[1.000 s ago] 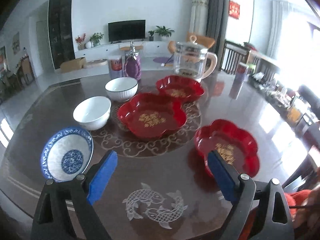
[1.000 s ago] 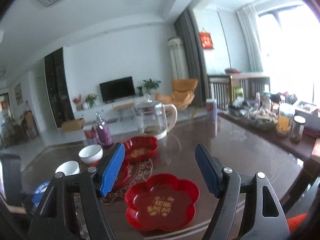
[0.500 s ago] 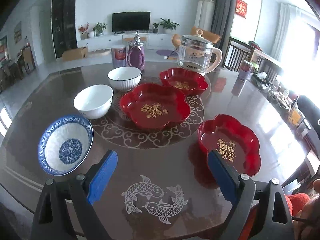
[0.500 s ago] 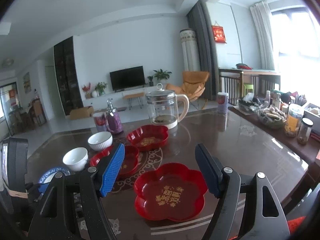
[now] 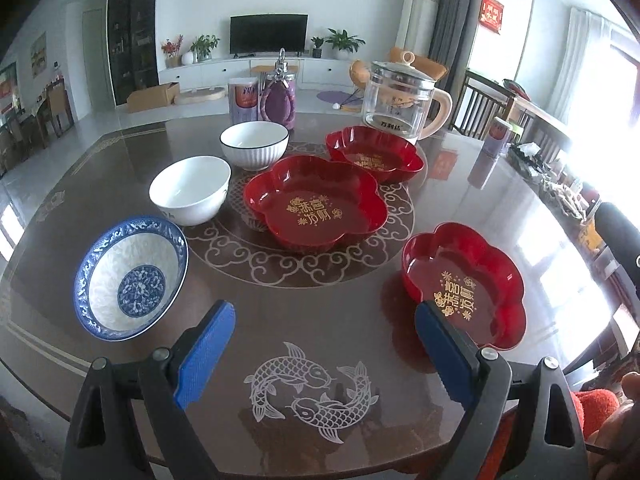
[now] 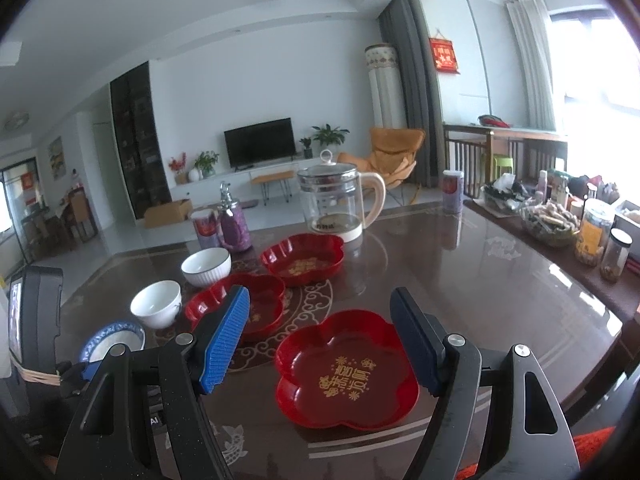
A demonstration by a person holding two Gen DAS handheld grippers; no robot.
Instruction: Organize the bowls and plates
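Observation:
Three red flower-shaped plates sit on the dark table: a near one [image 5: 464, 284] [image 6: 348, 368], a middle one [image 5: 316, 208] [image 6: 240, 308] and a far one [image 5: 374, 152] [image 6: 302, 258]. On the left are a blue-patterned bowl [image 5: 132, 276] [image 6: 114, 340], a plain white bowl [image 5: 190, 190] [image 6: 157, 309] and a ribbed white bowl [image 5: 254, 150] [image 6: 207, 266]. My left gripper [image 5: 324, 336] is open and empty above the near table edge. My right gripper [image 6: 320, 332] is open and empty above the near red plate.
A glass kettle [image 5: 398, 100] [image 6: 334, 204], a purple jar [image 5: 279, 96] and a can [image 5: 243, 98] stand at the table's far side. Another can [image 6: 453, 191] stands far right. Jars and clutter [image 6: 560, 216] line a right-hand sideboard. The left gripper's body [image 6: 36, 320] shows at left.
Both views have tilted down and steadied over the table, so the dishes sit lower and closer in frame. Both grippers stay open. No dish has moved.

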